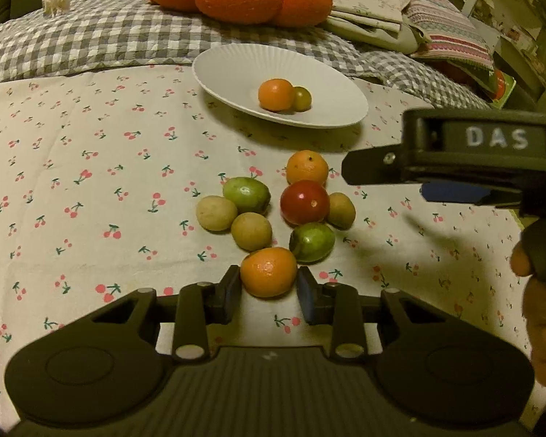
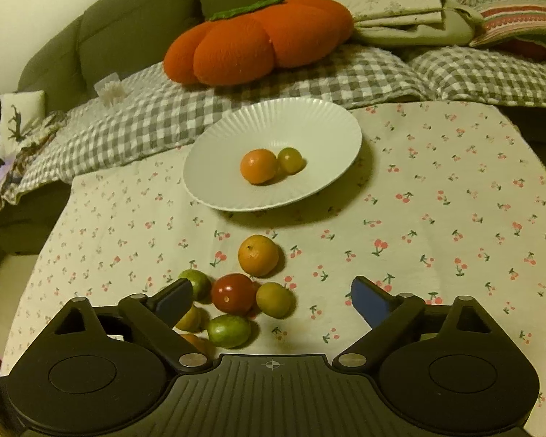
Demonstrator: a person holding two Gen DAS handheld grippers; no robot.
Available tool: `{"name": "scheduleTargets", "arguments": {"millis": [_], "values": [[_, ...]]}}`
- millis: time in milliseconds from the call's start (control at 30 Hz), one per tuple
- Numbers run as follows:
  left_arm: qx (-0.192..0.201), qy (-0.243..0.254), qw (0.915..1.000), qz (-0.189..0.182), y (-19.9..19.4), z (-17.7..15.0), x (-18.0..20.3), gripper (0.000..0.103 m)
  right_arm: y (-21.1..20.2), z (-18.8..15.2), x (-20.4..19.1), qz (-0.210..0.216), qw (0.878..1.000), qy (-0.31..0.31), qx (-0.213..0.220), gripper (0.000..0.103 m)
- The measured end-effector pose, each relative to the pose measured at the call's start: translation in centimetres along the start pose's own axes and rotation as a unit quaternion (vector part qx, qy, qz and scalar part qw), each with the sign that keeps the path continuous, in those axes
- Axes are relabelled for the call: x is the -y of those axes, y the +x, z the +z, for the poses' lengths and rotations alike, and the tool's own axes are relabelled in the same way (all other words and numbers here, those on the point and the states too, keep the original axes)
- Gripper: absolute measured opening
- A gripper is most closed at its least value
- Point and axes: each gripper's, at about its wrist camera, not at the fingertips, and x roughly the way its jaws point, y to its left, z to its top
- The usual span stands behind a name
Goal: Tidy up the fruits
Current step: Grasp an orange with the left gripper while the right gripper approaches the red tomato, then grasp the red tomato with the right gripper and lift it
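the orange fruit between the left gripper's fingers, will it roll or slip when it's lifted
The nearest orange fruit looks round and glossy, so it would probably roll if released. The left gripper pads sit at its sides, so the grip seems centred, though smooth skin might slip.

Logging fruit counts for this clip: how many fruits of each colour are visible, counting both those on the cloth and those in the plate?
Orange round fruits: 3
Green oval fruits: 2
Tan-brown round fruits: 3
Red glossy round fruit: 1
Small olive-green round fruit: 1
Total: 10, with 2 in the white ribbed plate.
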Motion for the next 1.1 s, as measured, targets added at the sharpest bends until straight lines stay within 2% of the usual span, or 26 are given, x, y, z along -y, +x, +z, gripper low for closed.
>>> {"name": "scheduleTargets", "arguments": {"millis": [167, 367, 600, 767, 833, 1100], "values": [[-0.011, -0.025, 0.9996, 0.010, -0.4, 0.1, -0.9, 0.031, 1.0, 0.1, 0.0, 0.003, 1.000, 0.005, -0.011, 0.086], [-0.017, -0.057, 0.9981, 0.018, -0.9, 0.4, -2.3, 0.031, 1.9, -0.3, -1.4, 0.015, 0.999, -0.029, -0.017, 0.073], [-0.022, -0.079, 0.9963, 0.024, -1.1, 0.8, -3.2, 0.031, 2.8, -0.7, -2.4, 0.018, 0.998, -0.058, -0.023, 0.065], [-0.022, -0.081, 0.9962, 0.023, -1.1, 0.8, -3.2, 0.031, 3.3, -0.9, -2.5, 0.016, 0.997, -0.066, -0.028, 0.049], [-0.021, -0.081, 0.9963, 0.021, -1.1, 0.9, -3.2, 0.031, 3.4, -0.9, -2.7, 0.008, 0.997, -0.077, -0.024, 0.046], [-0.020, -0.080, 0.9964, 0.021, -1.2, 0.9, -3.2, 0.031, 3.9, -1.0, -3.4, -0.006, 0.994, -0.111, -0.011, 0.046]]}}
